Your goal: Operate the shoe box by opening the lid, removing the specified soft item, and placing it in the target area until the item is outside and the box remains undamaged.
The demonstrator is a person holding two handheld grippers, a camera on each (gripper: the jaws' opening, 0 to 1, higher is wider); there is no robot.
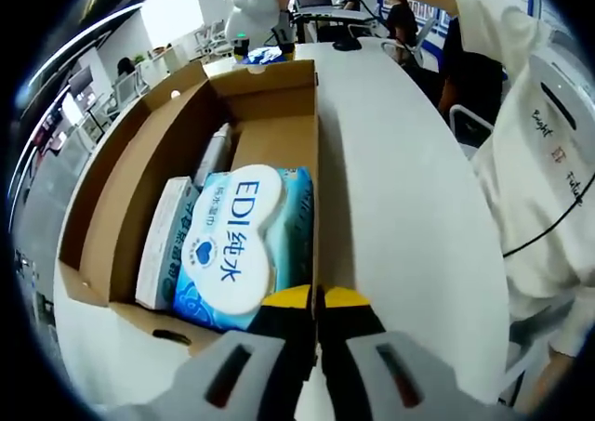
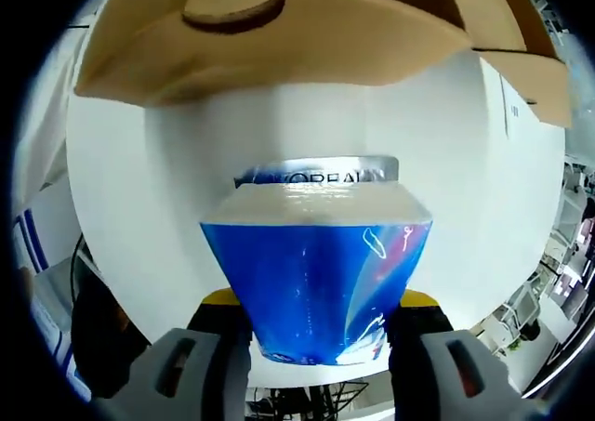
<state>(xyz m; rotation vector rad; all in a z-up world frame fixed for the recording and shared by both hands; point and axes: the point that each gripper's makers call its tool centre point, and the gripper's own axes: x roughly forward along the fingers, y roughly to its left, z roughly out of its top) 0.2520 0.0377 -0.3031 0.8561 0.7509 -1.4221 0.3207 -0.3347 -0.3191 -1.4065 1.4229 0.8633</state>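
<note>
The cardboard shoe box (image 1: 112, 207) lies open on the white table (image 1: 400, 207). Inside are a blue wet-wipes pack (image 1: 237, 244), a white-and-teal carton (image 1: 163, 244) and a silver bottle (image 1: 214, 151). My left gripper (image 1: 316, 300) is shut, its yellow tips at the box's near right corner; I cannot tell whether cardboard is pinched. In the right gripper view my right gripper (image 2: 316, 300) is shut on a blue soft tube (image 2: 316, 272) with a silver crimped end, held over the table just outside the box flap (image 2: 279, 40). From the left gripper view, the right gripper (image 1: 251, 12) hangs beyond the box's far end.
A person in a white shirt (image 1: 539, 161) stands at the table's right side. Behind the far end are chairs, desks and seated people (image 1: 404, 21). White tabletop stretches along the right of the box.
</note>
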